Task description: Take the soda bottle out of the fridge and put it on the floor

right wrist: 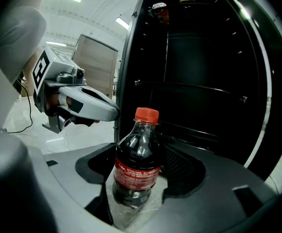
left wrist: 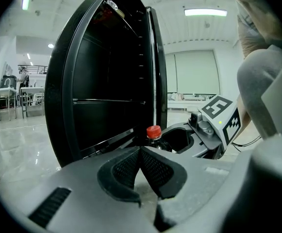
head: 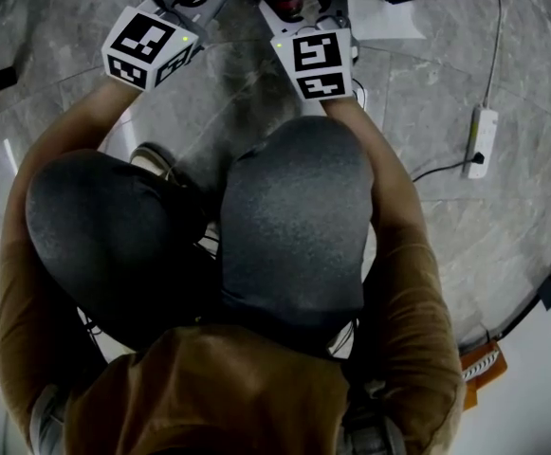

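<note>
Clamping the red-capped dark plastic soda bottle (right wrist: 137, 152) just outside the open black fridge (right wrist: 204, 81), your right gripper's (right wrist: 138, 171) fingers (right wrist: 184, 166) are risking a topple if you are releasing it tilted; your left gripper's (left wrist: 140, 152) fingers are pressing together, empty.

The person wears a brown long-sleeved top (head: 228, 396), grey trousers (head: 294, 226) and a pale shoe (head: 152, 159). The left claw (left wrist: 140, 152) and the right claw (right wrist: 138, 171) have smooth light-grey shells, with black mesh-textured pads (left wrist: 155, 171) set in dark rounded hollows. The left cube (head: 150, 45) and the right cube (head: 316, 64) are white with black square markers, and each has a small green light.
</note>
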The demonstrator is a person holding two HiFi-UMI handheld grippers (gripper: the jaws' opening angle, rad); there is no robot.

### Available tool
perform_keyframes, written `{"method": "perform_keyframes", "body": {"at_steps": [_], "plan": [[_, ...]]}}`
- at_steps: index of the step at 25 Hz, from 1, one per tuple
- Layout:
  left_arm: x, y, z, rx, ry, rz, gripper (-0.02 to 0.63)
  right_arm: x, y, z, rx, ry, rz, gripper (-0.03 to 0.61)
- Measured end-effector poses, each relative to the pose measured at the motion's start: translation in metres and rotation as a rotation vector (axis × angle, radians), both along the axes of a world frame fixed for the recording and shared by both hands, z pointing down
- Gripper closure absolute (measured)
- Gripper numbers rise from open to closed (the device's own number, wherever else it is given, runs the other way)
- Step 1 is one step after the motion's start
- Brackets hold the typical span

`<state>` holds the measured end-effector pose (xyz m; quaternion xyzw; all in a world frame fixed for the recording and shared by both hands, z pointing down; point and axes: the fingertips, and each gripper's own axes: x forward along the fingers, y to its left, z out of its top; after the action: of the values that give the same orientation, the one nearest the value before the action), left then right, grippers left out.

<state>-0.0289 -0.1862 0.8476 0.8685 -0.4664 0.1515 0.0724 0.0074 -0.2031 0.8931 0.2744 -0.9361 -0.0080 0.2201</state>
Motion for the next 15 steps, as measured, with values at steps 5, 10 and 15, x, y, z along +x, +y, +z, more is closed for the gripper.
{"method": "perform_keyframes", "body": {"at_steps": [5, 10, 15], "plan": [[-0.001, 0.002, 0.006, -0.009, -0.019, 0.0, 0.612, -0.007, 0.001, 0.012, -0.007, 0.002, 0.0, 0.285], [-0.004, 0.006, 0.02, -0.032, -0.048, -0.008, 0.612, -0.01, -0.002, 0.017, -0.006, 0.003, -0.002, 0.285], [-0.006, 0.005, 0.022, -0.035, -0.048, -0.013, 0.612, -0.014, -0.008, 0.019, 0.008, 0.007, 0.004, 0.285]]}}
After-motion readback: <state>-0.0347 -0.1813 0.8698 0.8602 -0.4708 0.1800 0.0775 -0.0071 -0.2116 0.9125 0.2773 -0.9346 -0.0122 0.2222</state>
